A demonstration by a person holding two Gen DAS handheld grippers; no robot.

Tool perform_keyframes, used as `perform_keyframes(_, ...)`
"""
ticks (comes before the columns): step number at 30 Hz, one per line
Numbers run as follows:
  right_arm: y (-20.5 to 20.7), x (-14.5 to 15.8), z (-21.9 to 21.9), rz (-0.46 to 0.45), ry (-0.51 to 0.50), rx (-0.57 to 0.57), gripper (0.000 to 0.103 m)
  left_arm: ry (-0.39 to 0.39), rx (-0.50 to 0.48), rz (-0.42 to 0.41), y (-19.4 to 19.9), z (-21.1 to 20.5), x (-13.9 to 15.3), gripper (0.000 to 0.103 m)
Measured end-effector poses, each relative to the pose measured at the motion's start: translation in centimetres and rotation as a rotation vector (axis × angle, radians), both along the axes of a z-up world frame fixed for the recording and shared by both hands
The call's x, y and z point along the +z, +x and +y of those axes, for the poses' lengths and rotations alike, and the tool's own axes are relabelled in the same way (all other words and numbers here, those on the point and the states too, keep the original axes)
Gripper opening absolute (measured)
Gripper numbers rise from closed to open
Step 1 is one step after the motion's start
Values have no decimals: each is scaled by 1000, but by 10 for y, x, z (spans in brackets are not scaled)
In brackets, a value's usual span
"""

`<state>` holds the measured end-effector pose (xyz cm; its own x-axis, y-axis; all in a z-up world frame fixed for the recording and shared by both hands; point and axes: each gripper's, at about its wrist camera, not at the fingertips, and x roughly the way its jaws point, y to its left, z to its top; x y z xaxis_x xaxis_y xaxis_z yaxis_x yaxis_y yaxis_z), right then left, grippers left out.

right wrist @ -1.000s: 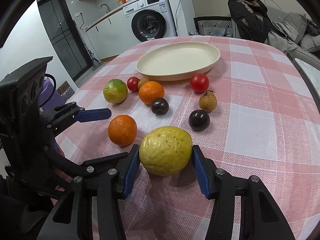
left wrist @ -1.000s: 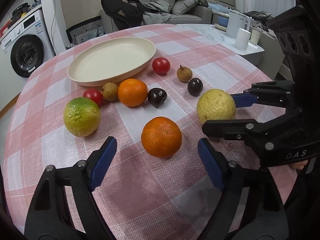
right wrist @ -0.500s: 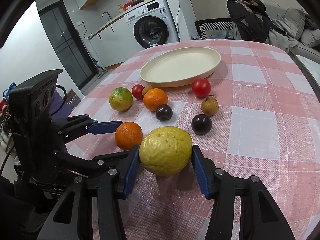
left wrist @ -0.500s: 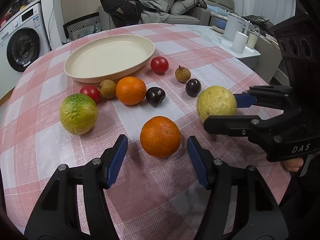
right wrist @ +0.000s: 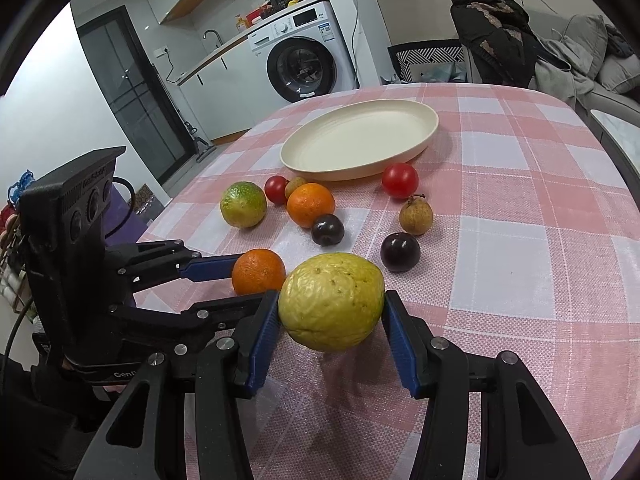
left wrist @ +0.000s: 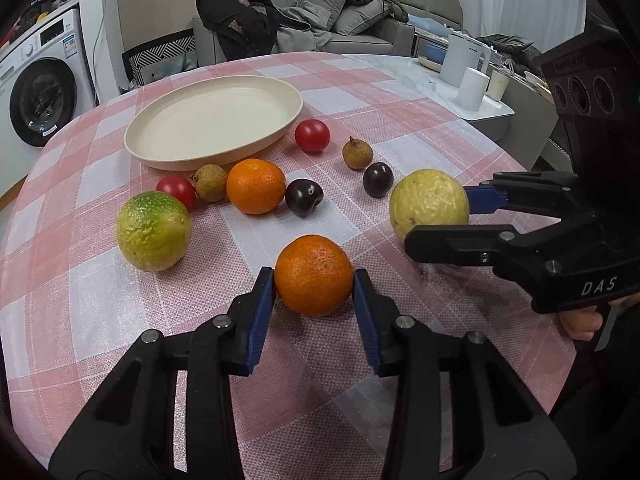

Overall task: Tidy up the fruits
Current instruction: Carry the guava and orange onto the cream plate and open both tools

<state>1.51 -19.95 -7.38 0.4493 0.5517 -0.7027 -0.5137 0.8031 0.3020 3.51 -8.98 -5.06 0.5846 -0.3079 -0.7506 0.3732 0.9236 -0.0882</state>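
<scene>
My left gripper (left wrist: 314, 280) is shut on an orange (left wrist: 314, 274) that rests on the checked tablecloth. My right gripper (right wrist: 331, 312) is shut on a yellow guava (right wrist: 331, 301) and holds it just above the cloth; its shadow lies below. The same guava shows in the left wrist view (left wrist: 429, 204), and the orange in the right wrist view (right wrist: 258, 271). An empty cream plate (left wrist: 176, 152) stands at the back. Between it and the grippers lie a green citrus (left wrist: 153, 230), a second orange (left wrist: 256, 186), two tomatoes, two plums and two longans.
The round table's edge (left wrist: 532, 172) curves close on the right. Beyond it stand a side table with a white kettle (left wrist: 460, 62), a sofa, and a washing machine (right wrist: 300, 68) to the left.
My left gripper moved forward and closed from wide open onto the near orange. My right gripper, shut on the guava throughout, raised it slightly off the cloth.
</scene>
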Motion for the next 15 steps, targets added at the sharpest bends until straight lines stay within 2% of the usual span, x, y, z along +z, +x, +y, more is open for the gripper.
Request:
perform_keyframes(9,-4,4,-1,-23,18,-7,52,-49,37,-41,-4,11,8,36)
perform_keyframes(15,-7,10,0,-65,31,-24,52,-37,76,-97,-7,16,17,36)
